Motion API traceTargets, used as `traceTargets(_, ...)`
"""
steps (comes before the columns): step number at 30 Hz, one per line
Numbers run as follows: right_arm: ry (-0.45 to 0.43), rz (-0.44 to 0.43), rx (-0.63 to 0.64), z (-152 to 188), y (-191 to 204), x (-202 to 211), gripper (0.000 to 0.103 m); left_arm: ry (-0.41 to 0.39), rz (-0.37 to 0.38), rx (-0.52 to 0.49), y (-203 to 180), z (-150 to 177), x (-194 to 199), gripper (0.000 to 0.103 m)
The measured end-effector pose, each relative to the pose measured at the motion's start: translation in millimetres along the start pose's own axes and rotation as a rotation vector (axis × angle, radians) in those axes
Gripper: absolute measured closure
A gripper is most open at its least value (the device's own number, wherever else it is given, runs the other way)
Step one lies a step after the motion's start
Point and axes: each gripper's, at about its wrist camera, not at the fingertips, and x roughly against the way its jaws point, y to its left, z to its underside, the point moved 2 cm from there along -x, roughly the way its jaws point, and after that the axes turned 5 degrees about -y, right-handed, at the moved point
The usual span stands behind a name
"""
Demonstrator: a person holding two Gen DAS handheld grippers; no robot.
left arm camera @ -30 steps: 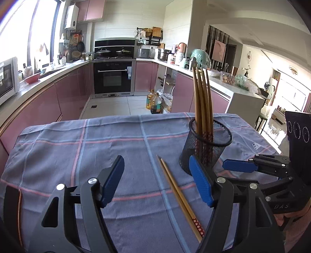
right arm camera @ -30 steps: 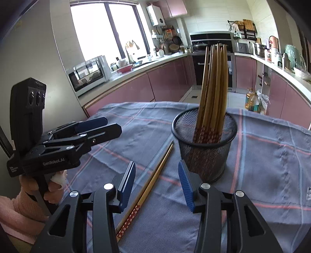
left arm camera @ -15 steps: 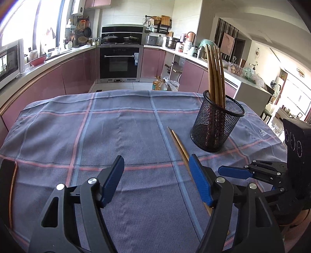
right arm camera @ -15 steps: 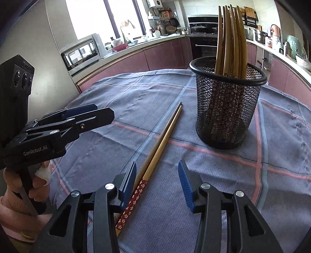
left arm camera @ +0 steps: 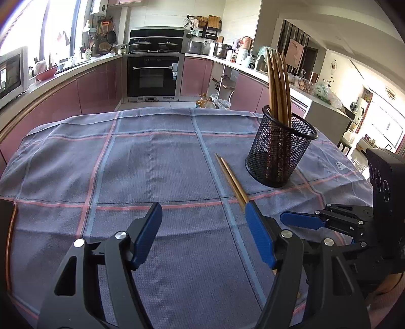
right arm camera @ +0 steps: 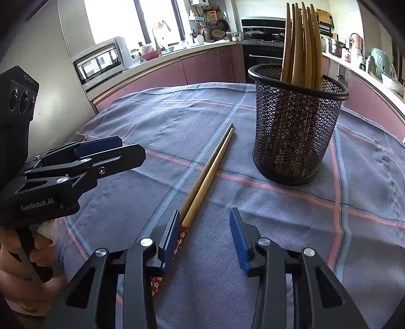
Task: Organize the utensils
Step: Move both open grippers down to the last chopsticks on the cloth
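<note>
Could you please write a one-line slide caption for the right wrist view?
Open right gripper hovers over a chopstick pair lying on the plaid tablecloth beside a mesh holder of chopsticks.

From my left gripper (left arm camera: 202,234), jaws wide apart, I see the mesh cup (left arm camera: 281,151) of upright chopsticks (left arm camera: 278,86); two loose chopsticks (left arm camera: 231,178) lie just left of that cup, right gripper (left arm camera: 303,219) nearer than it

Sunlit kitchen — pink cabinets (left arm camera: 96,88), black oven (left arm camera: 152,76), bright window (right arm camera: 114,17).

Tablecloth (left arm camera: 152,164) (checked) bears chopsticks (right arm camera: 207,174), mesh holder (right arm camera: 293,126).
</note>
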Motion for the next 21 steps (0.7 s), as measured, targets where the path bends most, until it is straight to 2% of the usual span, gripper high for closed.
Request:
traceTargets(12,0.007,0.008,-0.065,0.5,-13.0,3.0,0.073,0.03,0.02,-0.029,-7.0,6.0,-9.9,0.037)
traceTargets(21,0.014,-0.006,-0.099,0.9,-24.4,3.7,0.074,0.114,0.062,-0.124,-33.4,18.2,-31.1,0.042)
